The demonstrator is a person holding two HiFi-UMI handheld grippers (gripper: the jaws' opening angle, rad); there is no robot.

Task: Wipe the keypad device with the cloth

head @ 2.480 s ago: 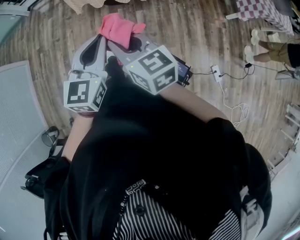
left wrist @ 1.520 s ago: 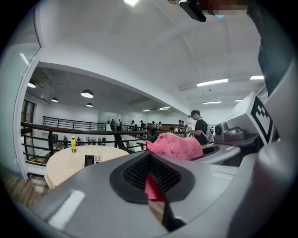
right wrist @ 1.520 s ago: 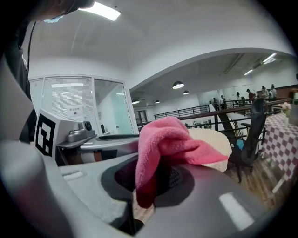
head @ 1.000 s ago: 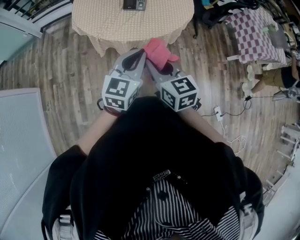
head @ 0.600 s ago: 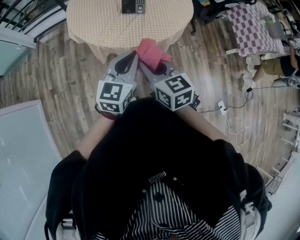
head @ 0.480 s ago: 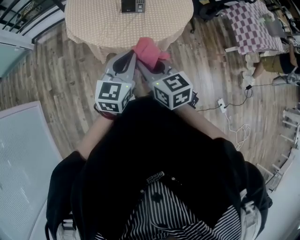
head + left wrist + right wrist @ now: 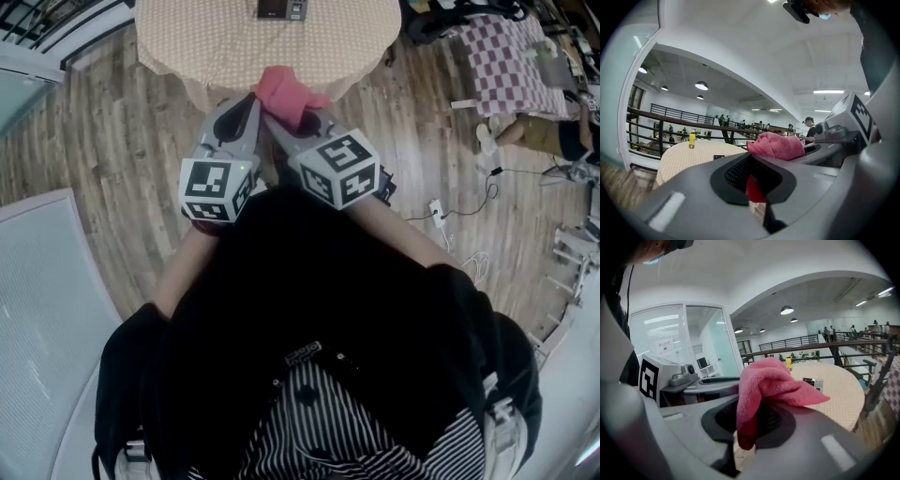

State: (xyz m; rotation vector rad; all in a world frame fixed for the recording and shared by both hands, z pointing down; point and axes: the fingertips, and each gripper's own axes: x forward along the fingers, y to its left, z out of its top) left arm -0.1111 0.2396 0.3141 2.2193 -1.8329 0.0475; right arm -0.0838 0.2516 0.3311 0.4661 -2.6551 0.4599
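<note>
The pink cloth (image 7: 285, 95) is bunched at the tips of my right gripper (image 7: 277, 111), which is shut on it. In the right gripper view the cloth (image 7: 765, 385) drapes over the closed jaws of that gripper (image 7: 754, 414). My left gripper (image 7: 250, 103) is held close beside it on the left, jaws together, with nothing of its own between them. In the left gripper view a strip of cloth (image 7: 754, 189) shows through the jaw opening of the left gripper (image 7: 751, 159). The dark keypad device (image 7: 283, 8) lies on the round beige table (image 7: 197, 47) ahead, also small as the keypad (image 7: 813, 382).
A yellow bottle (image 7: 788, 363) stands on the table's far side. Right of the table are a checkered table (image 7: 525, 42) and a seated person's legs (image 7: 548, 131). A power strip and cables (image 7: 437, 206) lie on the wooden floor. A pale panel (image 7: 37, 300) fills the left.
Both grippers, held together with the cloth, have come nearer the round table, which was barely in view 2.5 s ago. The keypad now lies straight ahead of them.
</note>
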